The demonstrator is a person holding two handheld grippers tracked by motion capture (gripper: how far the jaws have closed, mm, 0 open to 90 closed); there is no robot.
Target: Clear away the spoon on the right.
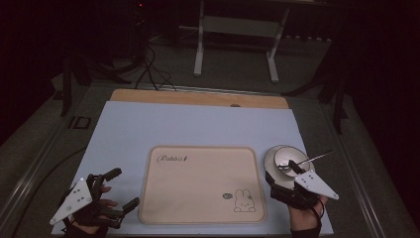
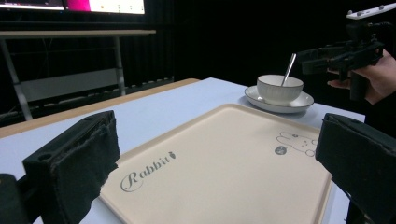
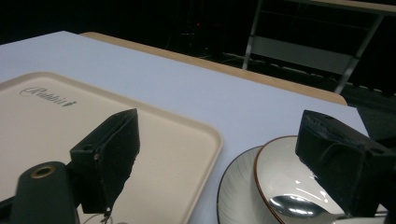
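A beige tray (image 1: 200, 183) printed with "Rabbit" and a small rabbit lies in the middle of the pale mat (image 1: 198, 124). To its right stands a white bowl (image 1: 283, 156) on a saucer (image 1: 270, 159), with a metal spoon (image 1: 317, 157) leaning out to the right. My right gripper (image 1: 283, 171) hovers at the bowl's near side, open, with nothing between its jaws; its own view looks over the bowl (image 3: 285, 177) and spoon (image 3: 294, 205). My left gripper (image 1: 125, 187) is open off the tray's left near corner, facing across the tray (image 2: 224, 158) towards the bowl (image 2: 279, 88).
The mat covers a wooden tabletop whose bare strip (image 1: 198, 97) shows along the far edge. Beyond the table stand a metal frame (image 1: 235, 29) and loose cables (image 1: 153, 69) on a dark floor. The table's right edge runs close to the saucer.
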